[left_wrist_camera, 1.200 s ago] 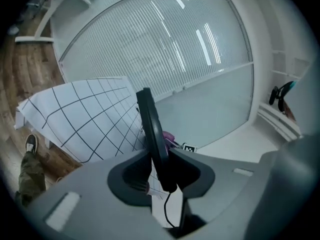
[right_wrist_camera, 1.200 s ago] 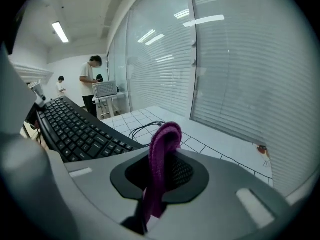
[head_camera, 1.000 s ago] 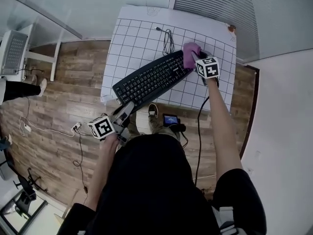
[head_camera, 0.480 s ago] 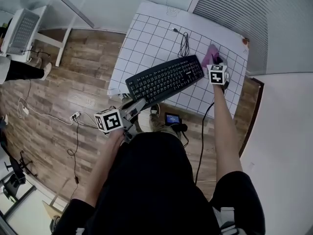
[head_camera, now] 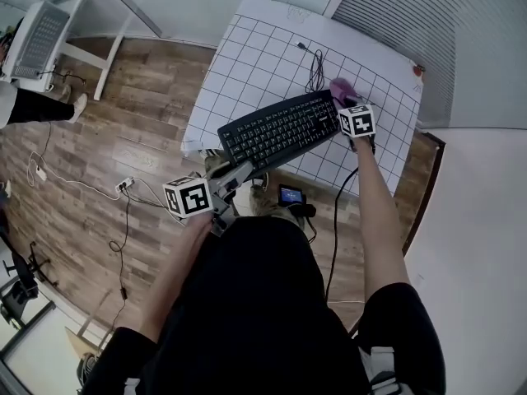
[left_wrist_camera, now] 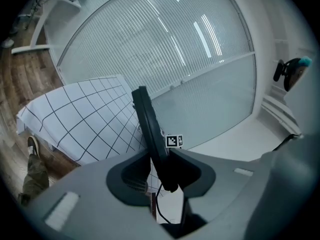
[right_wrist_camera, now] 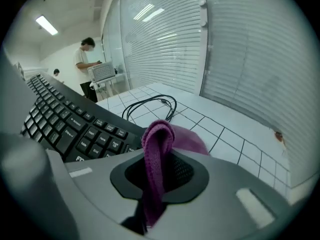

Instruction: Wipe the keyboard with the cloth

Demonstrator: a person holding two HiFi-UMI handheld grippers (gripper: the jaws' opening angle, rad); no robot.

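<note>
Keyboard: black, diagonal on gridded table; left gripper clamps its 8 o'clock end. Cloth: purple, pinched by right gripper at keyboard's 2 o'clock end. Coiled cable: near cloth, at its 11 o'clock.

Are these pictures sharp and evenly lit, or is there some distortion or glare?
Head view: sharp and evenly lit, but the grid lines of the white checked table cover bend outward. Left gripper view: strong fisheye with dark corners, bright lamp streaks on the slatted glass wall; the black plastic keyboard is sharp. Right gripper view: same fisheye; the purple knitted cloth is sharp.
</note>
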